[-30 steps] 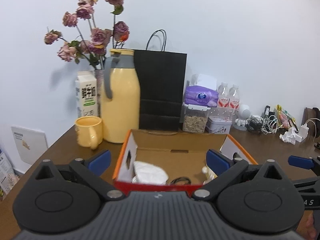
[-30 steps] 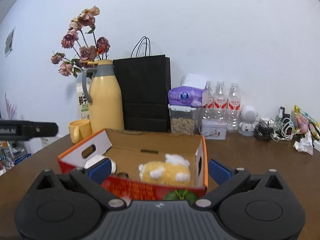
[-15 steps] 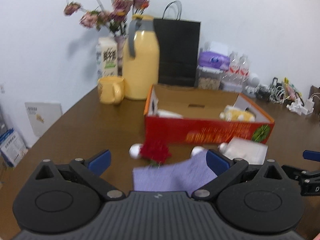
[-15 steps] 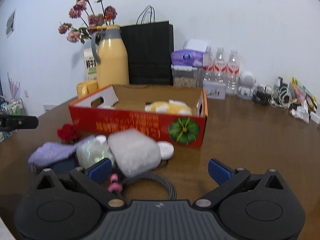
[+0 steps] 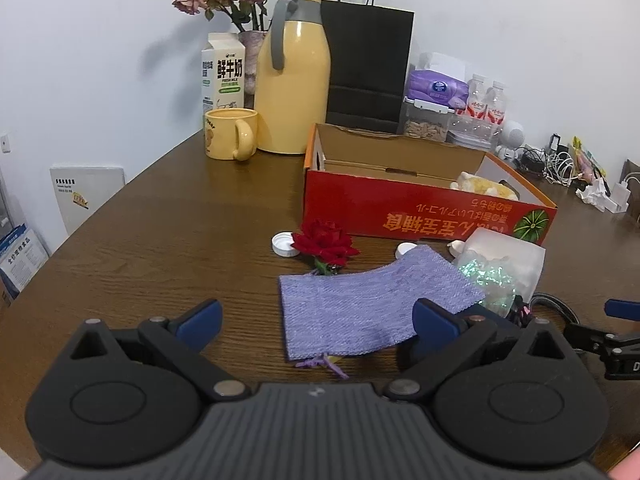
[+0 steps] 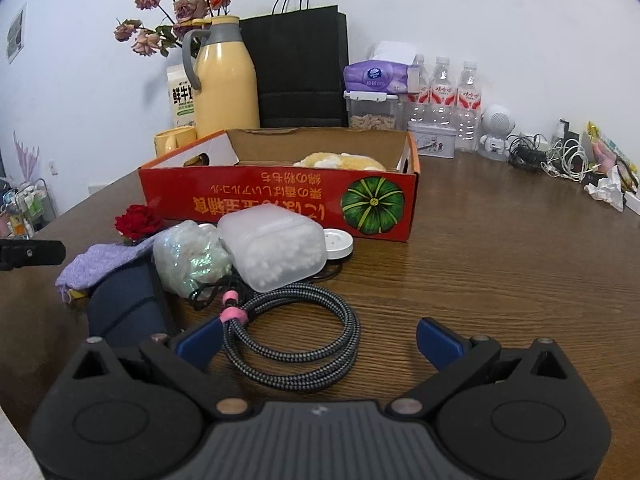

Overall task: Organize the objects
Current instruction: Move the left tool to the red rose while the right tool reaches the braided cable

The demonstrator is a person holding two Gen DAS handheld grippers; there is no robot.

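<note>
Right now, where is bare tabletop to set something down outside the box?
Bare wood lies right of the red box, before the cables, and left of the purple pouch toward the yellow mug. The box front is crowded.

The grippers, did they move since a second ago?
Yes. Both pulled back from over the box, toward the near table edge, so the pouch, rose, cable and cotton-swab case now show in front. The left gripper and right gripper had open, empty jaws then and now. The box and jug stayed put.
</note>
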